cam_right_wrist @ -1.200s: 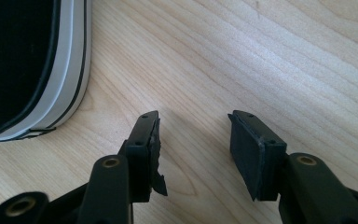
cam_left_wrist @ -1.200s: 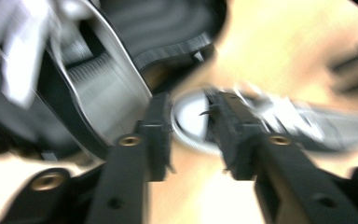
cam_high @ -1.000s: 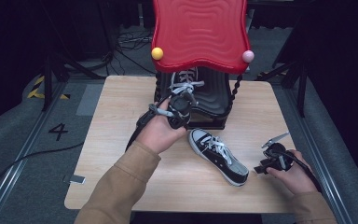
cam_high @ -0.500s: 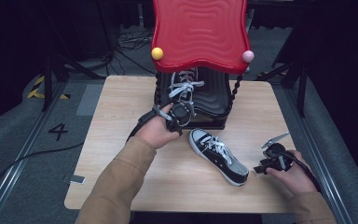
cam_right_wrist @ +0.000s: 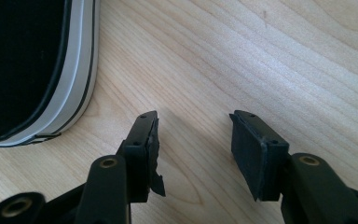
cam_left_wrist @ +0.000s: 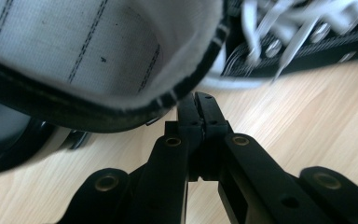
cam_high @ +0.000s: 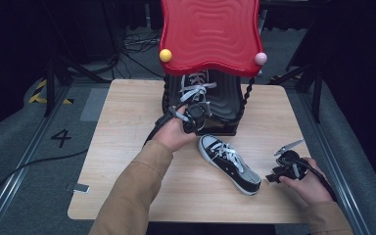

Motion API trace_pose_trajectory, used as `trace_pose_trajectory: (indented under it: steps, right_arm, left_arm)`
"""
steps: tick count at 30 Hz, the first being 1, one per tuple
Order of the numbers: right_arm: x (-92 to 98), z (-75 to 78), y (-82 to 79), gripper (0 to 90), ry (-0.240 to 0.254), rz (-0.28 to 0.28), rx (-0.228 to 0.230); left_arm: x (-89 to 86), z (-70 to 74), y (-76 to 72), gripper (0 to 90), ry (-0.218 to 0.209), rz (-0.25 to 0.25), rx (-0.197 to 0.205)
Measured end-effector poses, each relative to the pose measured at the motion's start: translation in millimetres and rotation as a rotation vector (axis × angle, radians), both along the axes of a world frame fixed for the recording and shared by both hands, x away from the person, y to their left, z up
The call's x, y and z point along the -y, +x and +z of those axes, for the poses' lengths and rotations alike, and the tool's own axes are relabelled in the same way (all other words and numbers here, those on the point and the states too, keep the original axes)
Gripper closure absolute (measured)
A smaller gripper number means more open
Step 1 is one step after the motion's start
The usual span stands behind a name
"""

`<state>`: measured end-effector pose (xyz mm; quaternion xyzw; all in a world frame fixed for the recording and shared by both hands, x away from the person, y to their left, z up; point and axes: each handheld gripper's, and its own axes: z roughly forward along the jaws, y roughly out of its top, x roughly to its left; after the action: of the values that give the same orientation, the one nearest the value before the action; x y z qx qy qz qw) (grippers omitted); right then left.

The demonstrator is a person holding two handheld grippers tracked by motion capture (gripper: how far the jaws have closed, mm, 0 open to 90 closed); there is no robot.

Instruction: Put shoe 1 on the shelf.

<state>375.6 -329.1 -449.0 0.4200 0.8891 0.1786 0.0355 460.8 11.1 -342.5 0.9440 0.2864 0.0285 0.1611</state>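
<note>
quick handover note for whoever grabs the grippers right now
Left gripper: shut on the collar of the first sneaker, at the black rack under the red top.
Right gripper: open, holding nothing, low over the table near its right edge.
Second sneaker lies on the table between the two grippers.
Done: one sneaker about at the rack. Probably left: release it, then pick up the second sneaker.

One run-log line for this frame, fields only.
left gripper: shut on sneaker collar at rack | right gripper: open, nothing held, on table | second sneaker: lying on table
</note>
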Motion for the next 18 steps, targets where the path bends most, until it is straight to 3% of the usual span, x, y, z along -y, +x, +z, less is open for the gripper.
trace_pose_trajectory:
  steps: [1,8,10,12,13,15,18]
  right_arm:
    - [0.1,0.0,0.0,52.3,0.002,-0.002,-0.001]
    - [1.4,-0.3,-0.6,52.3,0.009,0.004,0.002]
    - [2.2,-0.4,-0.9,52.3,0.014,0.003,0.0]
    - [2.5,-0.4,-0.9,52.3,0.016,0.002,-0.001]
    - [2.5,-0.4,-1.0,52.3,0.016,0.002,0.0]
    - [2.2,-0.5,-1.2,52.3,0.014,0.002,0.002]
    - [1.1,-0.3,-0.8,52.3,0.009,0.0,0.004]
  left_arm:
    - [3.5,-1.0,2.7,90.0,-0.04,0.007,0.0]
    - [24.1,-4.2,10.9,90.0,-0.064,0.056,0.007]
    - [21.9,-2.1,12.7,90.0,-0.055,0.088,0.006]
    - [16.0,1.0,14.6,90.0,-0.026,0.138,0.073]
    - [10.3,3.5,16.6,90.0,-0.034,0.177,0.079]
    - [0.2,5.6,22.3,90.0,-0.095,0.21,0.061]
    - [1.7,5.8,26.5,90.0,-0.095,0.207,0.052]
